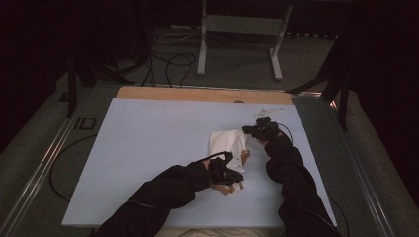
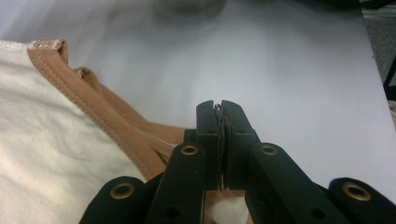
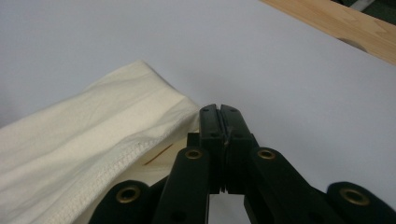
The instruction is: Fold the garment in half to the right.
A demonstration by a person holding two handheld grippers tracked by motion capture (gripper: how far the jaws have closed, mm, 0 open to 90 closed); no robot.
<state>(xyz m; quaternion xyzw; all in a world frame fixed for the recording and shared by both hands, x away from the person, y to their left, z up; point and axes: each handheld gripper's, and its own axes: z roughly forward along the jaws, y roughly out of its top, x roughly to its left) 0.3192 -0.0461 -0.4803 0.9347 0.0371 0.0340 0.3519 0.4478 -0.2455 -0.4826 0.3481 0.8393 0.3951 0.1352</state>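
A cream cloth [image 1: 225,142] with a tan stitched trim [image 2: 93,112] lies folded on the white table sheet [image 1: 148,148], right of centre. My left gripper [image 1: 236,177] sits at the cloth's near end. In the left gripper view its jaws [image 2: 218,106] are pressed together, with the tan edge running in under them and a thin layer pinched between. My right gripper [image 1: 247,130] is at the cloth's far right corner. Its jaws [image 3: 219,111] are shut too, and the hemmed cream edge [image 3: 93,135] leads into them.
The wooden table edge [image 1: 202,94] shows past the white sheet at the back. On the floor beyond stand a grey metal frame [image 1: 242,29] and loose black cables [image 1: 168,64]. Bare sheet spreads left of the cloth [image 1: 138,163].
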